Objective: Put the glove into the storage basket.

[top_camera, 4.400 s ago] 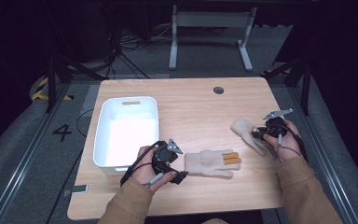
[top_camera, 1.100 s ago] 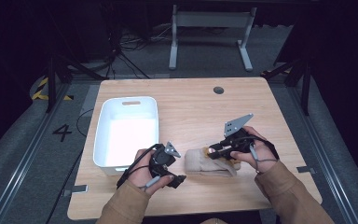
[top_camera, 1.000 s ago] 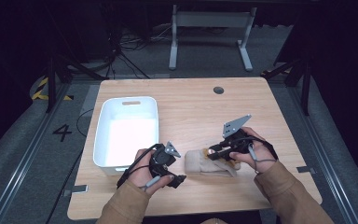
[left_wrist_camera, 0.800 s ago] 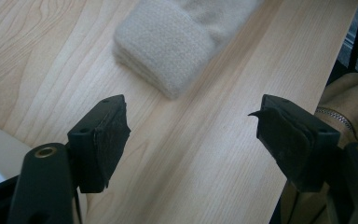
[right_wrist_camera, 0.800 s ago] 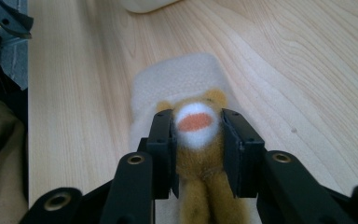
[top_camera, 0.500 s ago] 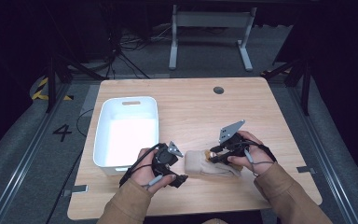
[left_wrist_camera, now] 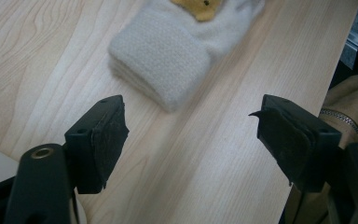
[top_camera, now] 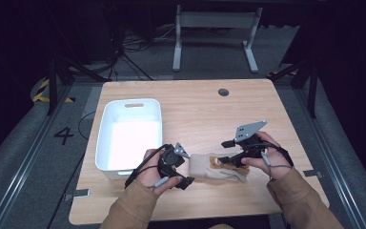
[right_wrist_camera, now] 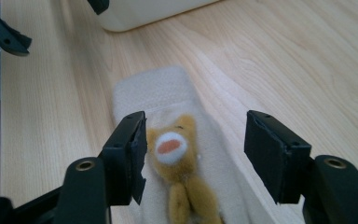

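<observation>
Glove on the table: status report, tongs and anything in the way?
Left tongs open, short of the cuff. Right tongs open, straddling the glove at its bear patch. Glove flat on table. Nothing in the way.

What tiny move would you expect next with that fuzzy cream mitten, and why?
Probably the right gripper drops a little and closes. Its jaws stand open on either side of the orange bear patch on the cream knitted mitten, which lies flat on the wooden table. The left gripper is open too, short of the cuff, so it may follow.

Bright, evenly lit tabletop, dark surroundings, soft close-up blur
</observation>
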Demonstrator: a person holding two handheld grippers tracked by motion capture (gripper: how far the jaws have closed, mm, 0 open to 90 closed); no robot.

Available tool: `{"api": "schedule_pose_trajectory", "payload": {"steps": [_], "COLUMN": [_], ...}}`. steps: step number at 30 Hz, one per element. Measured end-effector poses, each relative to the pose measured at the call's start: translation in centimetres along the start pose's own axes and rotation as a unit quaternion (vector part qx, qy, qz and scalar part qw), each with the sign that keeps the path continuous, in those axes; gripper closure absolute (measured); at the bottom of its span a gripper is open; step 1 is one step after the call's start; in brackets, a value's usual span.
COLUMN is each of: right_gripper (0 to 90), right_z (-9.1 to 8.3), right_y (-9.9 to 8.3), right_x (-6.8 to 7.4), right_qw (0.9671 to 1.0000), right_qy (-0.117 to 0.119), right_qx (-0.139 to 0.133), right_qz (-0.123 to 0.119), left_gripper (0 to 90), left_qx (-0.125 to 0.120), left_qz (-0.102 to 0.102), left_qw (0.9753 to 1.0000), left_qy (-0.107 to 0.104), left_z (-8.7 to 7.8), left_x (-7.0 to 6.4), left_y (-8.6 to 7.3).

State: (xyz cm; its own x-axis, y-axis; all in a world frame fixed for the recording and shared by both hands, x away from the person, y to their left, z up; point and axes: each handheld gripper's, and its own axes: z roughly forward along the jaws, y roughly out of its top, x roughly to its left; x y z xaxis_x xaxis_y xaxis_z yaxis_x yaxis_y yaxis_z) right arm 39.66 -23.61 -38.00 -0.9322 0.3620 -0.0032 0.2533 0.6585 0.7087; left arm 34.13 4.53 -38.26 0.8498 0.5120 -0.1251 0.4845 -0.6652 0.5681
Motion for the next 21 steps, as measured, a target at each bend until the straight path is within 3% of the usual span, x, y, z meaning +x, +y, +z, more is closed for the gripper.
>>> {"api": "schedule_pose_trajectory", "payload": {"steps": [5,10,13,14,20,21], "right_gripper": [40.0,39.5,40.4,40.1,38.3,35.9], "right_z": [-1.1,-2.3,-3.1,-3.6,-5.0,-5.6], "right_y": [-0.2,-0.7,-1.0,-1.2,-1.9,-2.3], "right_x": [-0.2,-0.5,-0.6,-0.7,-1.0,-1.2], "right_qw": [0.9998,0.9983,0.9964,0.9956,0.9919,0.9887], "right_qy": [-0.012,-0.020,-0.048,-0.068,-0.097,-0.110], "right_qx": [-0.009,-0.028,-0.037,-0.031,-0.038,-0.037], "right_qz": [0.012,0.048,0.059,0.057,0.073,0.095], "left_gripper": [23.1,20.2,19.7,20.2,21.1,22.0], "left_qx": [-0.004,-0.010,-0.013,-0.013,-0.023,-0.023], "left_qz": [-0.001,0.014,0.019,0.020,0.015,0.015], "left_qw": [1.0000,0.9999,0.9997,0.9997,0.9996,0.9996], "left_qy": [-0.004,-0.003,0.004,0.007,0.005,0.006], "left_z": [0.1,0.1,0.1,0.2,0.3,0.3], "left_x": [0.1,0.1,-0.1,0.0,0.2,0.3], "left_y": [0.3,0.7,0.9,1.0,1.4,1.6]}}
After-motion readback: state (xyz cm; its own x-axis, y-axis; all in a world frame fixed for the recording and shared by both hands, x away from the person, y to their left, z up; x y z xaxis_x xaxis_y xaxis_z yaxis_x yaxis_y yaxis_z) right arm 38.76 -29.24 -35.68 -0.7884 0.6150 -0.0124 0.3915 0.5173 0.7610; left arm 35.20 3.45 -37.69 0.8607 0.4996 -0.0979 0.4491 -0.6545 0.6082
